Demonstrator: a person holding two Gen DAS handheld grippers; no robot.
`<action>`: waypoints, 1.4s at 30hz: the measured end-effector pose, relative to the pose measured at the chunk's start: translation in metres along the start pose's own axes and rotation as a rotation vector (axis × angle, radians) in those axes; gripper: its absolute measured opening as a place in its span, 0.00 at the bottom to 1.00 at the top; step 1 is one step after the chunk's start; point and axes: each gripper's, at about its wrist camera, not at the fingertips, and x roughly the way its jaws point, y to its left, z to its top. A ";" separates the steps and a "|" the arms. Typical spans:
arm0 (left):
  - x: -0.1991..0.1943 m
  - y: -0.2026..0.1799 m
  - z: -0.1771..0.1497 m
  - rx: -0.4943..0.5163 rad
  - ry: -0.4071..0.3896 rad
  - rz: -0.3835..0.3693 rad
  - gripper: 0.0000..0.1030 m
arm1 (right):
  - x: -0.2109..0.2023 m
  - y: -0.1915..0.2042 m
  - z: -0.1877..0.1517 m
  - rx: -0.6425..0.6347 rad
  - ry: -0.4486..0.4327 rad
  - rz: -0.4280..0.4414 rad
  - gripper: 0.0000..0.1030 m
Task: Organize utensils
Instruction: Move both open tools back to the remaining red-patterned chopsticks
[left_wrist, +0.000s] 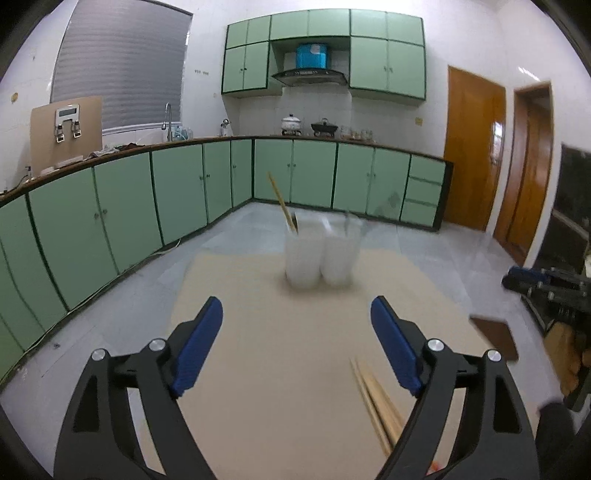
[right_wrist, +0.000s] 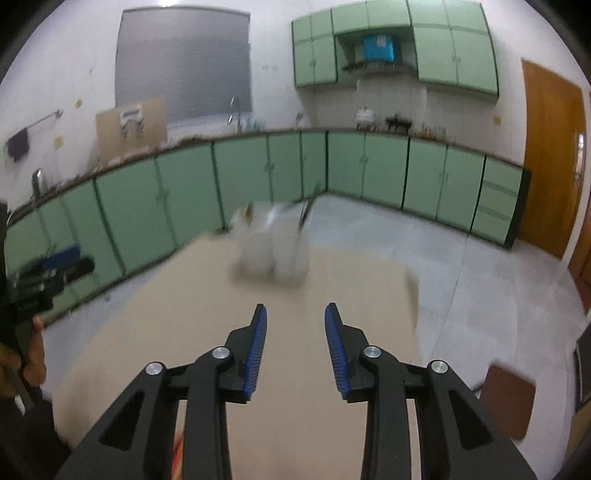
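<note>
Above a beige surface (left_wrist: 280, 369), the left gripper (left_wrist: 296, 347) hangs spread wide and empty, while the right gripper (right_wrist: 295, 350) hovers with a narrower gap, also holding nothing. Loose wooden chopsticks (left_wrist: 376, 402) lie just beside the left gripper's right finger. Farther out, two translucent white holders (left_wrist: 321, 254) stand touching near the surface's far edge, one chopstick (left_wrist: 282, 203) already leaning in the left cup. Likely risk: a hurried grasp at the flat-lying sticks could scatter them, or a careless insertion could tip the light holders.
</note>
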 end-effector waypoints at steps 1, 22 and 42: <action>-0.007 -0.003 -0.015 -0.005 0.006 -0.001 0.78 | -0.004 0.005 -0.019 0.006 0.013 0.000 0.31; -0.045 -0.011 -0.163 -0.058 0.181 0.044 0.72 | 0.015 0.088 -0.169 -0.118 0.208 0.088 0.31; -0.030 -0.037 -0.171 0.008 0.246 -0.028 0.64 | 0.029 0.089 -0.160 -0.120 0.189 0.114 0.29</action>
